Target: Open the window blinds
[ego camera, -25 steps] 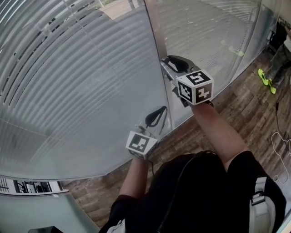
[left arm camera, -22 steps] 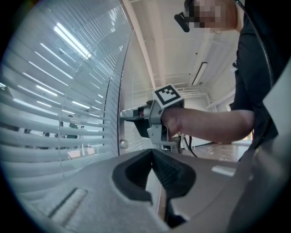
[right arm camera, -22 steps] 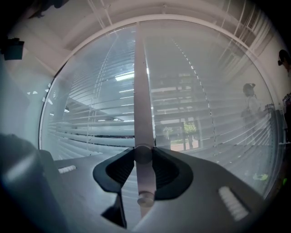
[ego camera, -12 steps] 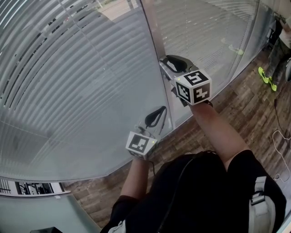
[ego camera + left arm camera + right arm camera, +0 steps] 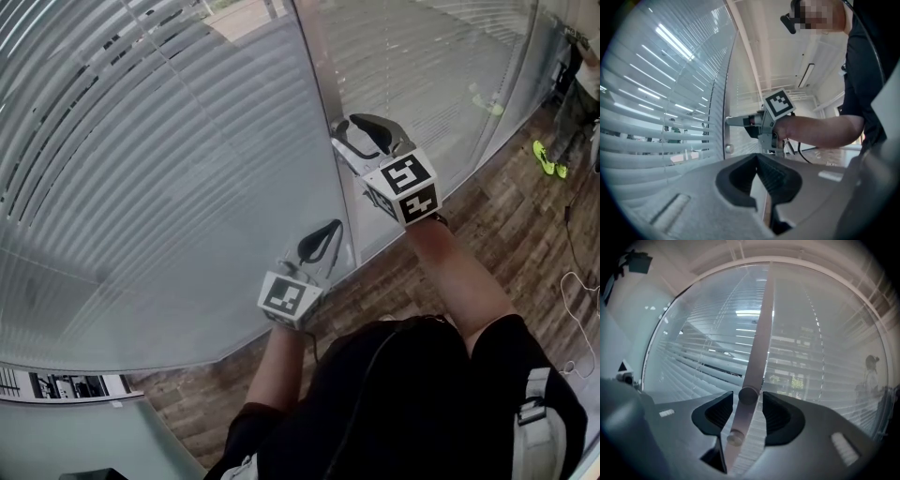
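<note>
Grey metal knob [image 5: 748, 395] on the upright post [image 5: 761, 333] between the blinds [image 5: 708, 357] is pointing straight out between the right gripper's [image 5: 364, 139] fingers [image 5: 774, 416]. They have just been opening and are clearing it on both sides. The left gripper [image 5: 319, 242] is hanging lower, closed and empty.
</note>
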`<state>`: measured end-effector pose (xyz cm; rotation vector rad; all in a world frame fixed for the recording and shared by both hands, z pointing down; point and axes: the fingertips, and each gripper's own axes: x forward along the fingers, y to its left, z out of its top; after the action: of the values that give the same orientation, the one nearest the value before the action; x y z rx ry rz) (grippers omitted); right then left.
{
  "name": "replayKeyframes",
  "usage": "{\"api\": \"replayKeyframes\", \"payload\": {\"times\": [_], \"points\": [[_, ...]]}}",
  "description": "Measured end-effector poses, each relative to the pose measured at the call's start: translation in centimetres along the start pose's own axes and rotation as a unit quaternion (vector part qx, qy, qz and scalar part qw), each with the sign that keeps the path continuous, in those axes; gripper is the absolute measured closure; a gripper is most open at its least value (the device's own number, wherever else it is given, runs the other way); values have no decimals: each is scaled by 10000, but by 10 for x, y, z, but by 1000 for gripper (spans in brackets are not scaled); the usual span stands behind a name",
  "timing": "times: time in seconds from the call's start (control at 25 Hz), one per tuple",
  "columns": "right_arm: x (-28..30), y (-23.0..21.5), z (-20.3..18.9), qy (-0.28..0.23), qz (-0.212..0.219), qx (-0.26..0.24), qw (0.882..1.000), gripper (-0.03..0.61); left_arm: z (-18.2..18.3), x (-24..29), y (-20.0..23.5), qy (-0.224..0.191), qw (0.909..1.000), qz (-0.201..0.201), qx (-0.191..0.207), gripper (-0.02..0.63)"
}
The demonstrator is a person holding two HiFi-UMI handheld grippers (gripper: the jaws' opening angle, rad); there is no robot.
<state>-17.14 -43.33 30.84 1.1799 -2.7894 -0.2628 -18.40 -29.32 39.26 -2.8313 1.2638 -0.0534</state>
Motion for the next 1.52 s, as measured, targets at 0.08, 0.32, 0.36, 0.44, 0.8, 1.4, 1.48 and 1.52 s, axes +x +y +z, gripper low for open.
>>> {"api": "replayKeyframes", "payload": {"times": [0.08,0.32,0.36,0.44,0.8,1.4,1.48,1.52], "points": [[-2,2,3,127,-64,-800,9967,367,1,0,1,2,10000,9,7,611],[-4,15,14,518,-150,-3387,9393,357,-1,-2,4,-83,10000,35,29,609],[-3,16,13,590,-133,-3760,9246,357,-1,-3,4,-76,10000,37,12,611],[-2,18,12,715,-129,-4404,8949,357,0,-4,4,-128,9999,56,19,611],[6,21,6,906,-32,-5415,8358,360,5,-10,8,-118,9999,118,-9,610],[9,18,2,994,-65,-5505,8289,449,6,-11,8,-162,9998,133,1,610],[8,19,3,985,-59,-5399,8359,449,8,-12,8,-193,9997,129,31,611],[7,20,4,974,-53,-5305,8421,450,9,-13,6,-210,9997,121,22,610]]}}
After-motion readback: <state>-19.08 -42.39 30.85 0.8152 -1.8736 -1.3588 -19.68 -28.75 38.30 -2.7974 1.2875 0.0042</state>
